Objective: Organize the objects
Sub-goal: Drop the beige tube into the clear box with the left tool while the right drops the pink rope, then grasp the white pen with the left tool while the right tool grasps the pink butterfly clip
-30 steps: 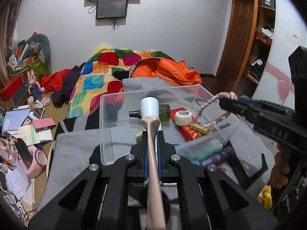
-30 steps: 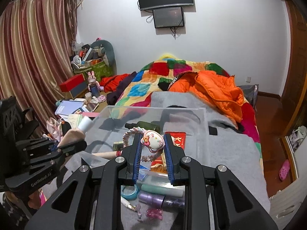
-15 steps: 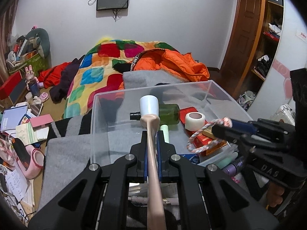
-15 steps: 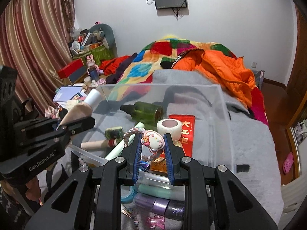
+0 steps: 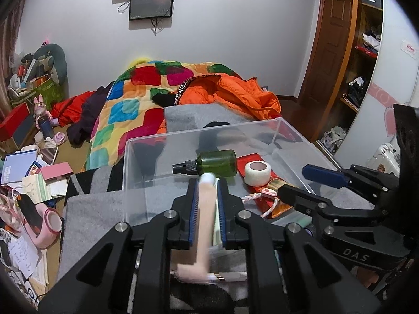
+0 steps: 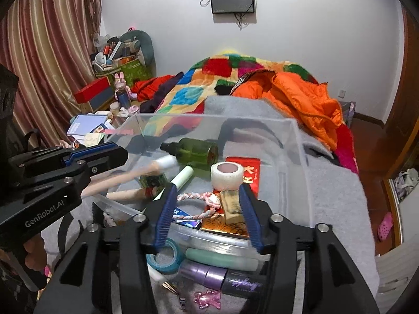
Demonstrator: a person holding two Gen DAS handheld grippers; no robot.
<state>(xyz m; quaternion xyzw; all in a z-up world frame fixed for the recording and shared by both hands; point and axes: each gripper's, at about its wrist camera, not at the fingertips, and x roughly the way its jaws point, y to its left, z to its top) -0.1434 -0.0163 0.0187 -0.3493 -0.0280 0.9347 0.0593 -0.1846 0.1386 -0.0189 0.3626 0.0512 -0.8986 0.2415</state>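
Tube (image 5: 203,222) of pale cream, blurred and tilting, sits between the left gripper's (image 5: 204,204) jaws, which have just been opening so the pads look barely clear of it; light, squashy and smooth, it is best taken mid-body. Braided cord (image 6: 195,198) lies loose in the clear box (image 6: 296,141), below the right gripper (image 6: 207,212), whose jaws have just been opening and hold nothing.

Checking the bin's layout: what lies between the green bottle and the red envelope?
In the right wrist view, the white tape roll stands between the green bottle and the red envelope, overlapping the envelope's left edge.
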